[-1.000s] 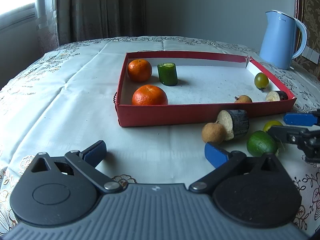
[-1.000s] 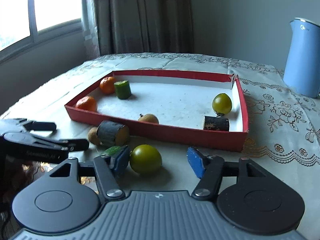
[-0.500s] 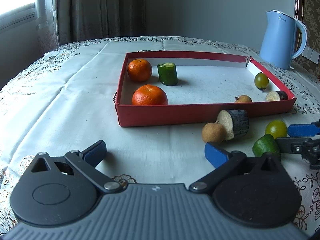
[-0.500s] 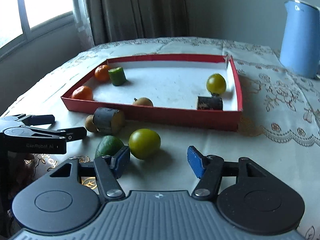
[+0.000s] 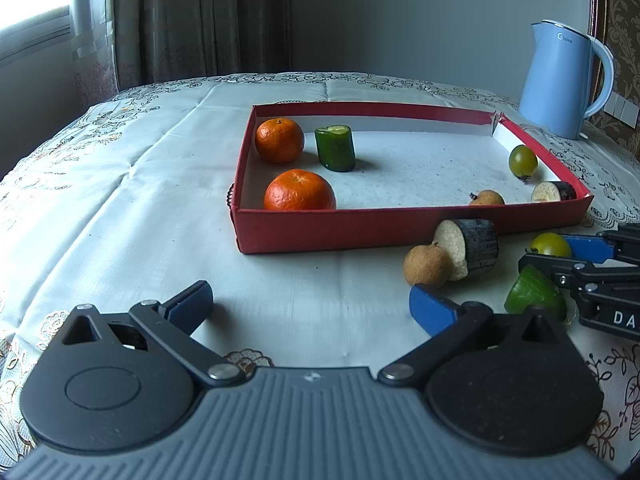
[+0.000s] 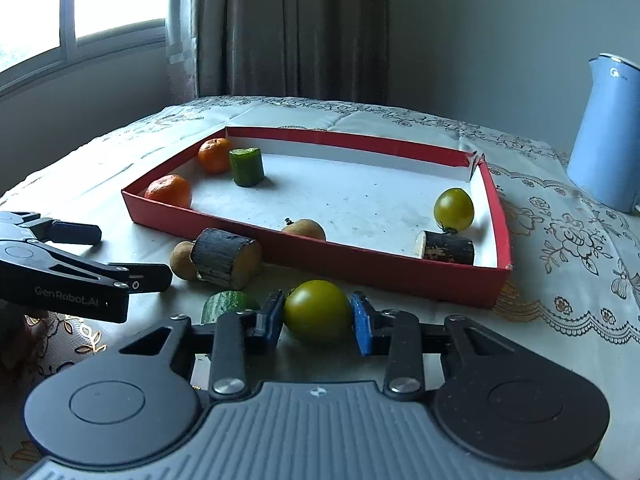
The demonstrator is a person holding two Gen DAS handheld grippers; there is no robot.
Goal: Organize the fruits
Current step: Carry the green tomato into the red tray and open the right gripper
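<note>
Our right claw (image 6: 318, 318) has its two blue pads pressed on both sides of a green tomato (image 6: 318, 311), so the tomato cannot roll away. We hold it by its round middle because that is the widest part to pinch. The tomato sits on the tabletop (image 6: 560, 320), just in front of the red tray (image 6: 400, 276), and we think it should go in there next.

Just beside it on the left lies a cut piece of cucumber (image 6: 228, 305). A little farther are a chunk with dark skin (image 6: 224, 258) and a small brown fruit (image 6: 182, 260), touching each other, right by the tray wall. They look like they are waiting for their turn.

Inside the tray are two oranges (image 5: 299, 192) and a cucumber piece (image 5: 335, 148) on one side. Another green tomato (image 6: 454, 208), a dark chunk (image 6: 446, 247) and a brown fruit (image 6: 304, 229) lie nearer the other side.

Our left claw (image 5: 308, 304) is wide open and holds nothing. It waits low over the tabletop, near the brown fruit.
</note>
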